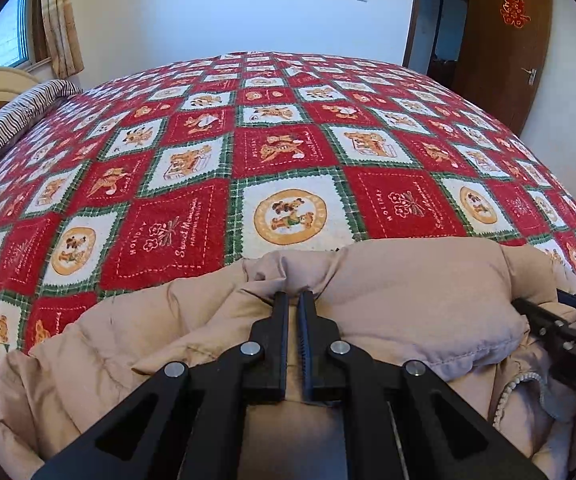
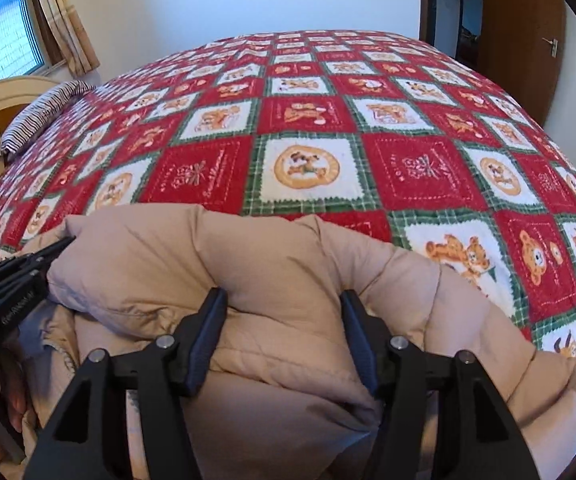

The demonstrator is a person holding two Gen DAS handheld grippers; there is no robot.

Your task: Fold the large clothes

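Beige puffer jacket (image 1: 387, 300) bunched at the near edge of the bed (image 1: 288, 140), one fold laid over. Left gripper (image 1: 293, 300) pinched tight on its folded edge; right gripper (image 2: 284, 304) half-open, straddling the padding, pads apparently not pressing. Probably mid-fold; squaring still left.

— Left gripper (image 1: 295, 300), what build?
— Black plastic, two tapered fingers (image 1: 278, 332), the inner pads ribbed. Four round silver pivot pins on angular black linkage arms with cut-out slots.

— Right gripper (image 2: 284, 304)?
— Same black frame and silver pins; its pads (image 2: 206, 340) look dark blue, finely ridged.

— Markings?
— White lettering on the body's side, partly legible, reading "DAS". Small screws near the finger base.
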